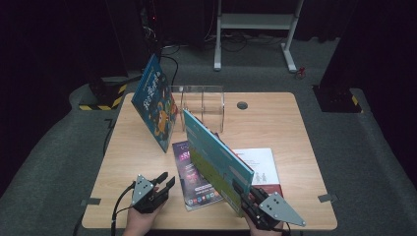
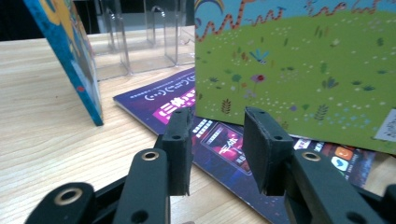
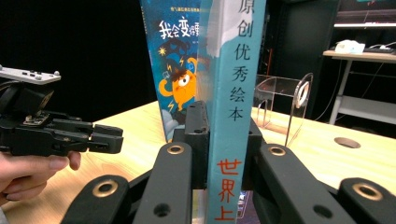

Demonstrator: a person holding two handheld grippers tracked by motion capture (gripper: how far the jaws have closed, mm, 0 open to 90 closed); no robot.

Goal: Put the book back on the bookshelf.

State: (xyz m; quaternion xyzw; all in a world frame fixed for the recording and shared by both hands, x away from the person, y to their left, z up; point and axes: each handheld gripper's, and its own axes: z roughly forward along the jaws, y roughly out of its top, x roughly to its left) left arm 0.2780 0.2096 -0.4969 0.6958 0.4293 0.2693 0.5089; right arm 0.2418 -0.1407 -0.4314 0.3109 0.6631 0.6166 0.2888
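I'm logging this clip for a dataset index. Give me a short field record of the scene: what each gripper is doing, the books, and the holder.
left gripper: open, holding nothing, low over the table
right gripper: shut on the spine of the green book, held on edge
blue book: standing tilted, leaning at the clear rack's left end
clear rack: acrylic, with dividers, at the table's far side
purple magazine: flat, partly under the green book
white booklet: flat, right of the green book
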